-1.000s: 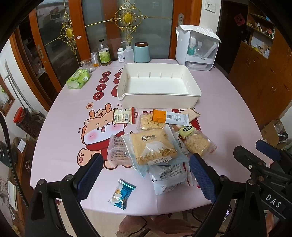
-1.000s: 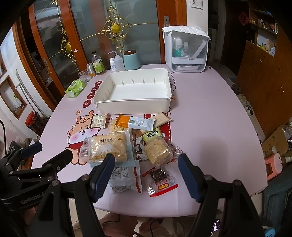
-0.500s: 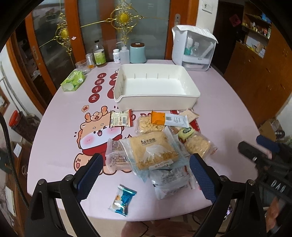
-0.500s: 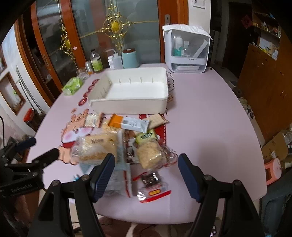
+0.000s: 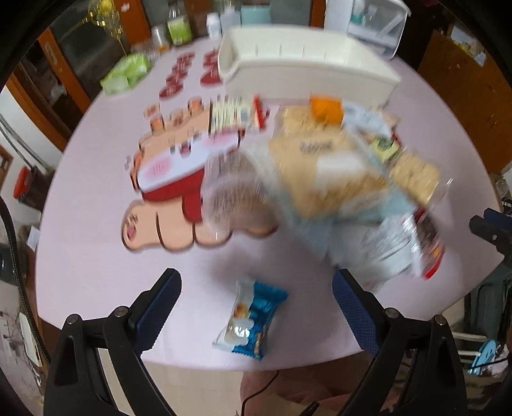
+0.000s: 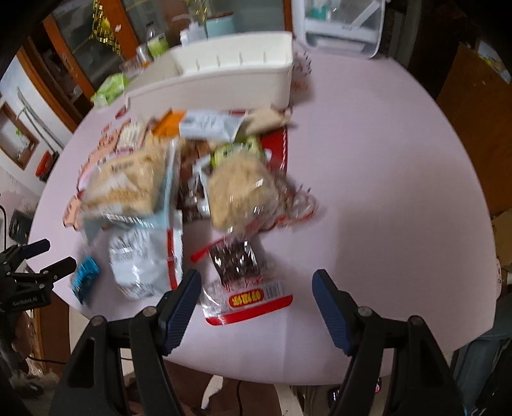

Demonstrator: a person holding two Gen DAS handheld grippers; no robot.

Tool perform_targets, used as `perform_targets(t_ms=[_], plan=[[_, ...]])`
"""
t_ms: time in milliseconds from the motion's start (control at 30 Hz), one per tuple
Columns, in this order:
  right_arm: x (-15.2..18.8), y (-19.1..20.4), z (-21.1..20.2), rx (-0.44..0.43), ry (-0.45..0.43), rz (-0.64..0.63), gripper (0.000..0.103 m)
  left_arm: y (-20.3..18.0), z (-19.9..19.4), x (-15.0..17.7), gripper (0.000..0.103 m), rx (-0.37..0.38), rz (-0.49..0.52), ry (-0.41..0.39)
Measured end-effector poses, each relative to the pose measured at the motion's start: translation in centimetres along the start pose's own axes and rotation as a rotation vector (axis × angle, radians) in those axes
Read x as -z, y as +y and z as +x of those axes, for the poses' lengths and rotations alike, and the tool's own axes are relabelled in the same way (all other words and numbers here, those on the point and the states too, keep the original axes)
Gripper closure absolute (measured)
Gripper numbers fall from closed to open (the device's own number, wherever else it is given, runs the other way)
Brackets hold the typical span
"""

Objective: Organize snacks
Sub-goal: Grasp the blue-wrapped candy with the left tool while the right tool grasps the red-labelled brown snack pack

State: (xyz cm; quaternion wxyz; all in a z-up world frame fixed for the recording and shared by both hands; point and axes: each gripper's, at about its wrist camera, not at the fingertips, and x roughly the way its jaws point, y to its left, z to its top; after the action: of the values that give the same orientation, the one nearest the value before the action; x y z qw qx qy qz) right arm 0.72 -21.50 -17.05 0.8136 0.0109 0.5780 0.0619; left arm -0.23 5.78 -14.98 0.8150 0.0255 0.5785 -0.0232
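the snacks (image 6: 179, 192) lie in a loose overlapping pile in the middle of the pink tabletop (image 6: 384, 179), just in front of the white bin (image 6: 224, 76), which sits toward the far edge with its long side facing the pile. two packets lie apart from the heap on the near side: a small blue packet (image 5: 251, 323) close to the near edge on the left, and a red-trimmed clear packet (image 6: 244, 288) with dark contents, also close to the near edge.

the left hand-held gripper (image 5: 256, 315) hangs over the blue packet with its jaws wide apart, one finger on each side of the packet and clear of it, holding nothing. the right hand-held gripper (image 6: 256, 308) likewise stands wide open over the red-trimmed packet; the left finger's tip looks just beside the packet's edge, the right finger well clear, and nothing is gripped. both views are blurred, so whether the fingertips touch the tabletop cannot be told.

right of the pile the tabletop is bare out to its curved edge. left of the pile a cartoon print (image 5: 172, 179) covers the cloth, with bare surface around the blue packet. a green pack (image 5: 126, 73) lies near the far left edge, bottles (image 5: 179, 28) stand at the far edge behind the bin, and a white appliance (image 6: 342, 25) stands at the far right.
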Motion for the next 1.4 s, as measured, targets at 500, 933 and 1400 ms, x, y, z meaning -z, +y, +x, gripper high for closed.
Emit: perform_targets(t_ms=[500,933,1400], plan=[[-0.5,1.8,6.3,0.024,0.054,-0.093,0.031,2.3,7.4,3.9,0.008,0.012,-0.079,0.140],[-0.1,2.2,5.4,0.042,-0.005,-0.138,0.059,-0.2,6.0,4.3,0.060,0.002,-0.076,0.118],[-3.0,2.3,-5.4,-0.028,-0.229,-0.096,0.060,-2.0,-0.7,-1.6,0.073,0.028,-0.087,-0.051]])
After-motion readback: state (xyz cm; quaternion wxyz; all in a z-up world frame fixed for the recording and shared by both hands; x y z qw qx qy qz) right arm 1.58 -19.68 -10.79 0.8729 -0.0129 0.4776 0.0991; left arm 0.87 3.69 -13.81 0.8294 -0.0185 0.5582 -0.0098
